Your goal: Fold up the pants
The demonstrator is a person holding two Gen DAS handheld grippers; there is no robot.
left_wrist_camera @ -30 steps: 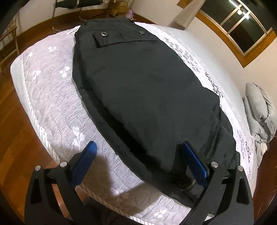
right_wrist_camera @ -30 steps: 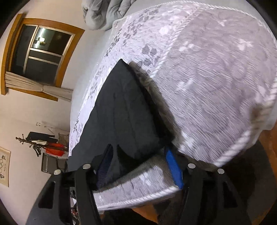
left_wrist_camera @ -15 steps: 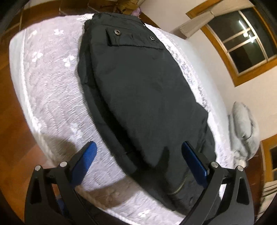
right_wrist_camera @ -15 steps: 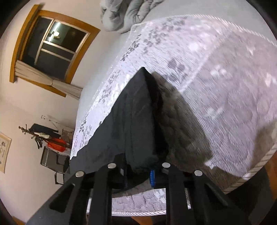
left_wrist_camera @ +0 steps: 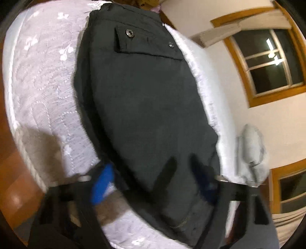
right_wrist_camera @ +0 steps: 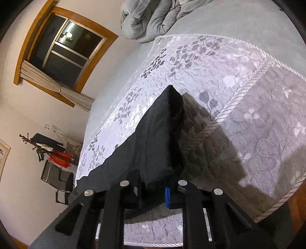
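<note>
While the black cargo pants [left_wrist_camera: 141, 99] lie lengthwise on the bed's quilted mattress [left_wrist_camera: 42, 82], the waistband end sits far from the left camera, flap pocket [left_wrist_camera: 141, 41] with its snap button [left_wrist_camera: 128, 32] facing up. Near end of the pants runs down between the left gripper's [left_wrist_camera: 153, 182] blue-padded fingers [left_wrist_camera: 102, 183].

Left gripper: jaws have just been closing, pants hem between them. Frame is motion-blurred, so can't tell if the pads are pressing the cloth yet.

Right gripper [right_wrist_camera: 153, 189]: fingers pressed nearly together, pinching a corner of the pants [right_wrist_camera: 156, 138]. That corner is lifted off the mattress and tents up into a peak in the right wrist view, shadow falling on the cover beside it. Blue pad edge [right_wrist_camera: 167, 195] shows just at the cloth.

Around it: corded mattress edge [right_wrist_camera: 229, 107], grey duvet [right_wrist_camera: 153, 17] bunched at the far side of the bed, wood-framed window [right_wrist_camera: 63, 47] on the wall, chair [right_wrist_camera: 57, 178] and coat rack [right_wrist_camera: 38, 145] in the corner, wood floor [left_wrist_camera: 11, 172] below the bed.
</note>
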